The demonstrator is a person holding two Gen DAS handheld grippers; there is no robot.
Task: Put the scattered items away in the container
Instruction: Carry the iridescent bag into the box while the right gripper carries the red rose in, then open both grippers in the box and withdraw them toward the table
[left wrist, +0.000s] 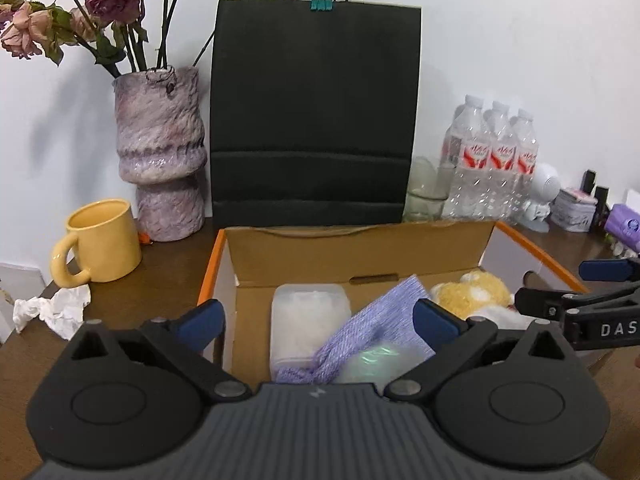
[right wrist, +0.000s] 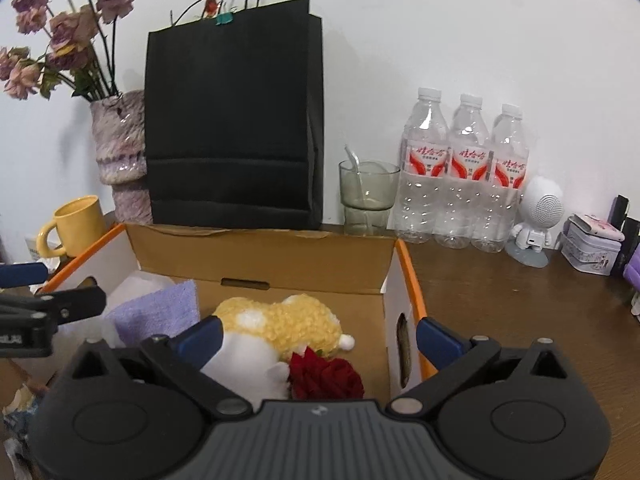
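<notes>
Both tools gape wide, holding nothing: left tool (left wrist: 316, 314), right tool (right wrist: 318, 334). Cardboard box (right wrist: 260, 258) on desk (right wrist: 520, 312) holds fuzzy yellow plush (right wrist: 280, 320), ribbed purple cloth (left wrist: 380, 316), frosted plastic tub (left wrist: 308, 312), red rose (right wrist: 324, 376).

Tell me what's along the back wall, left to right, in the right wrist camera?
Dried flowers in the purple vase → black paper bag → glass cup → three water bottles → white robot figure → small tin.

A plain white wall (right wrist: 480, 40) rises behind a dark brown wooden table (right wrist: 520, 312), evenly lit.
</notes>
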